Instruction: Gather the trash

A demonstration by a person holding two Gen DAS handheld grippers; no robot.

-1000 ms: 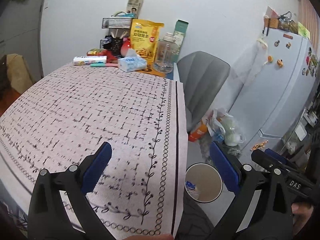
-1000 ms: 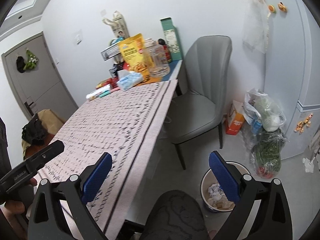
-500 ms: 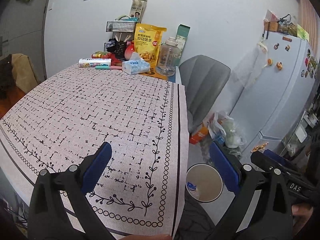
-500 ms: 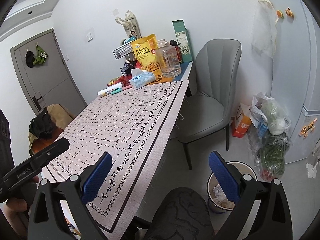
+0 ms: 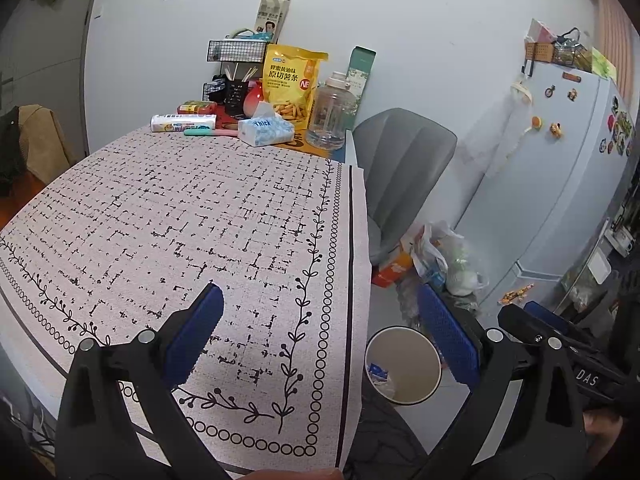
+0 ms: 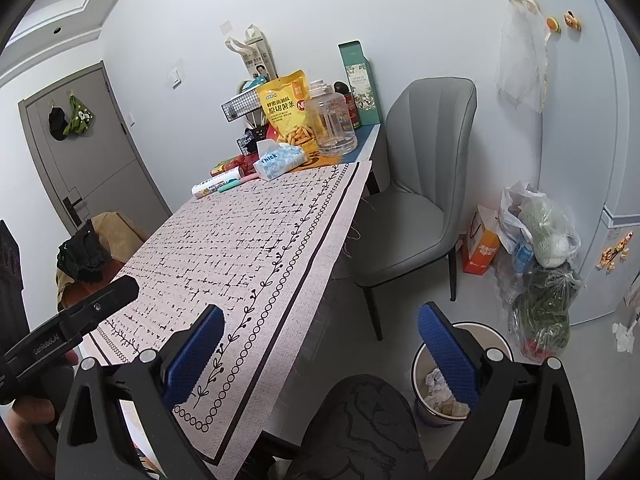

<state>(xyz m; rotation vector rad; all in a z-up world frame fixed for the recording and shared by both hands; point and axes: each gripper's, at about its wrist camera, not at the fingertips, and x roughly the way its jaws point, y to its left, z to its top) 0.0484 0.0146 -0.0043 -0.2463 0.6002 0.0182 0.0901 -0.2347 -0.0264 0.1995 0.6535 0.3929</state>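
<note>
Since the worktop (image 5: 168, 216) takes up most of both views, start there: the patterned cloth is bare across its whole near stretch, and everything on it is bunched at the far end by the wall. Beside it sits the grey chair (image 6: 420, 184), and on the floor past that there's a heap of plastic bags (image 6: 540, 240) against the fridge.

Your trash bin (image 6: 502, 340) is on the floor just off the near right corner of the worktop, with crumpled paper (image 6: 438, 386) already inside. I can't spot any loose trash on the cloth itself. The only stray bit I'd bet on is the white scrap (image 6: 623, 334) on the floor by the fridge, well apart from the bin.

Both of your tools are spread wide and holding nothing: left gripper (image 5: 320, 344) hovering over the near edge of the worktop, right gripper (image 6: 320, 344) out over the gap between worktop and bin.

If that scrap is paper or tissue, it'll be feather-light, soft and crushable, so no worry about breaking it. Pinch it across the bunched middle rather than a thin edge, or it could slip out.
</note>
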